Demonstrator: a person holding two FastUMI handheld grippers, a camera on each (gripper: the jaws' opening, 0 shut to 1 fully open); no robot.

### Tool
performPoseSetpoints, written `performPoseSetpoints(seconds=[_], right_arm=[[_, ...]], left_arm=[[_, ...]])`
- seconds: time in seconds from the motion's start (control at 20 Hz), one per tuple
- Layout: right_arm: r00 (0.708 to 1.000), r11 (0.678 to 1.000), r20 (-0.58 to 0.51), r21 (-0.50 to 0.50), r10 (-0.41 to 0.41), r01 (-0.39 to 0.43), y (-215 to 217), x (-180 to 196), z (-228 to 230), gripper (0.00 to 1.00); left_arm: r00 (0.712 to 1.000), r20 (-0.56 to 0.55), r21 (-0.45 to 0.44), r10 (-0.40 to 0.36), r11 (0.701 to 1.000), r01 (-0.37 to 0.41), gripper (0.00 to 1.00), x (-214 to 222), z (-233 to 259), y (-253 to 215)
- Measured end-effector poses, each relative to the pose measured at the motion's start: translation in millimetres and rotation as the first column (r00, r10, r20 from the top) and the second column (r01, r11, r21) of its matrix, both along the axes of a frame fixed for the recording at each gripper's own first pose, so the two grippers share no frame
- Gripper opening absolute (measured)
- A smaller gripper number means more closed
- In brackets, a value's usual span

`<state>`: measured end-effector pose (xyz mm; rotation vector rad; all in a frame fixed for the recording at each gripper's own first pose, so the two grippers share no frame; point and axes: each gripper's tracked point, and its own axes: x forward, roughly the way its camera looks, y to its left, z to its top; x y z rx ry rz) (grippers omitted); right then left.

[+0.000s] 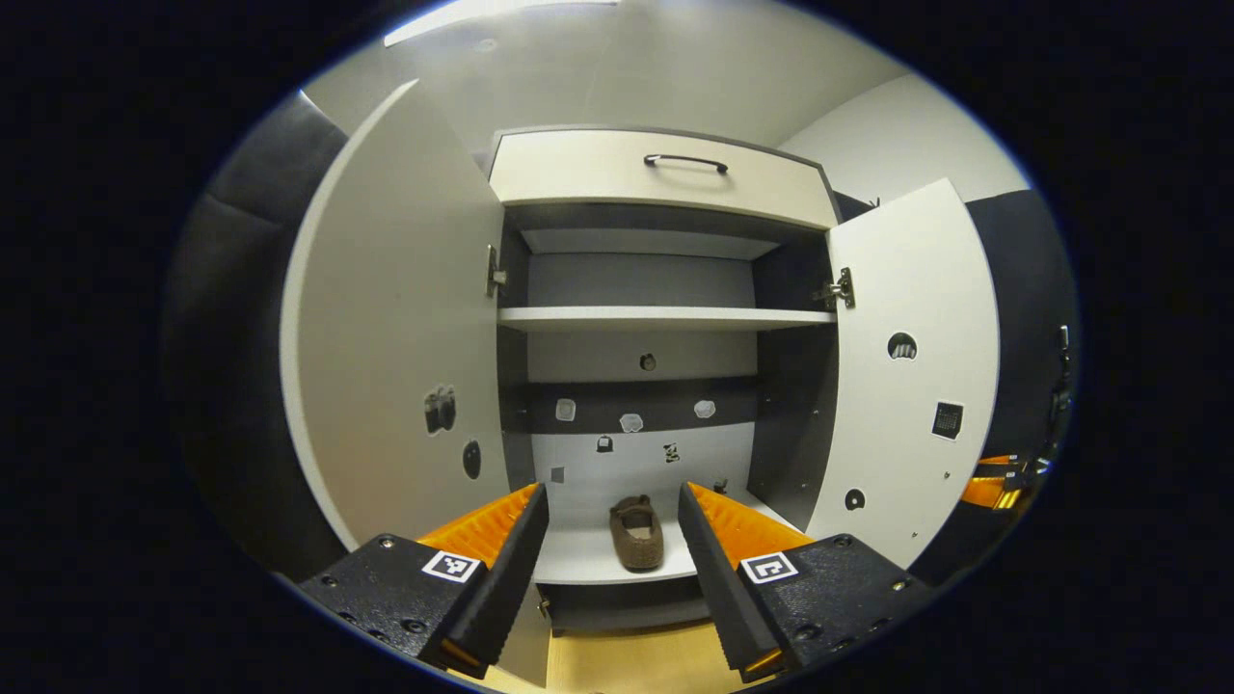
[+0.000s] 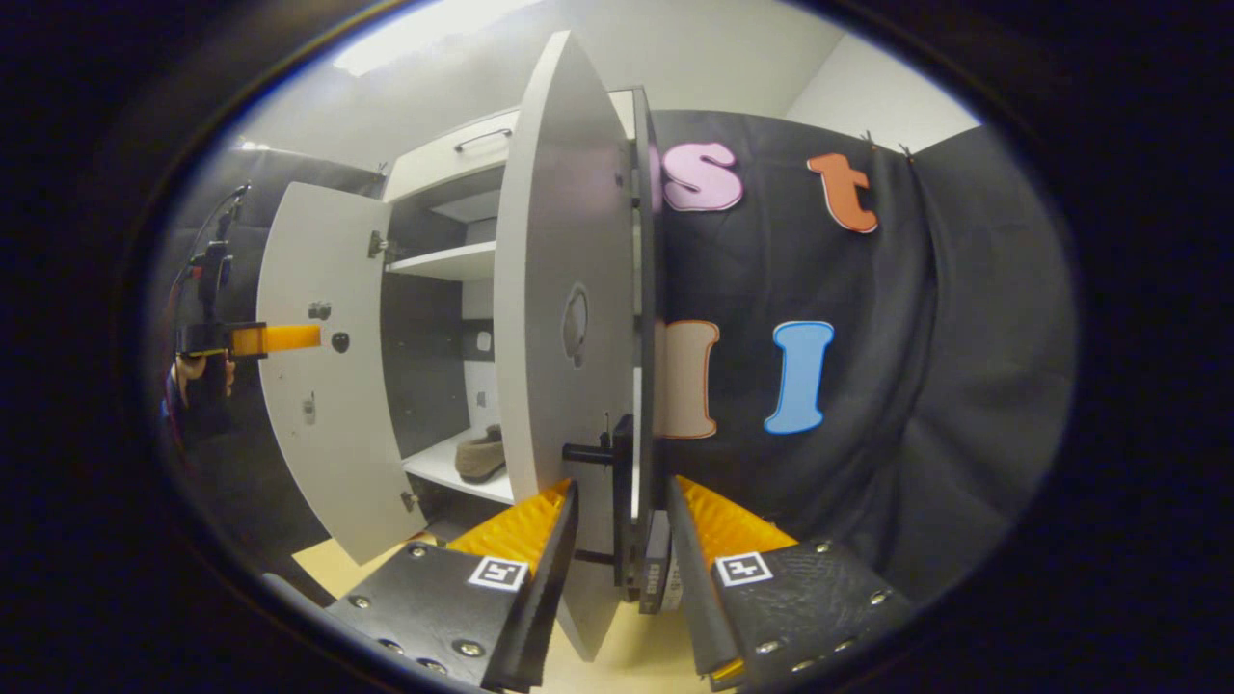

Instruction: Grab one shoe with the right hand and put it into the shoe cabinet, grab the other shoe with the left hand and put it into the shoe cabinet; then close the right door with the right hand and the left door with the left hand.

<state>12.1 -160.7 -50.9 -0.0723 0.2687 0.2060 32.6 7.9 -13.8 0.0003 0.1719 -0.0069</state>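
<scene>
**While that shoe sits inside, go for the doors**

With the brown shoe (image 1: 636,532) lying on the cabinet's bottom shelf (image 1: 578,559), both doors hang open. Your right gripper (image 2: 622,520) is spread wide, holding nothing, straddling the right door (image 2: 564,289) edge by its handle (image 2: 588,452). Left gripper (image 1: 613,525) gapes empty too. Doors look stiff and light, so push flat on the panel near the free edge.
</scene>
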Motion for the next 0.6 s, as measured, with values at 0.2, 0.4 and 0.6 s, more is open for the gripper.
performPoseSetpoints(seconds=[0.2, 0.4, 0.6], right_arm=[[0.997, 0.997, -0.013, 0.029, 0.074, -0.073, 26, 3, -4, 0.53], [0.994, 0.994, -0.011, 0.023, 0.11, -0.11, 44, 13, -7, 0.57], [0.988, 0.987, -0.017, 0.038, 0.155, -0.155, 62, 18, -10, 0.53]], left_arm=[[0.999, 0.008, -0.008, 0.033, 0.999, -0.033, 0.78, -18, 8, 12], [0.996, -0.001, -0.004, 0.084, 0.996, -0.084, 0.78, -29, 6, 32], [0.992, -0.006, -0.011, 0.127, 0.992, -0.127, 0.83, -35, 4, 44]])
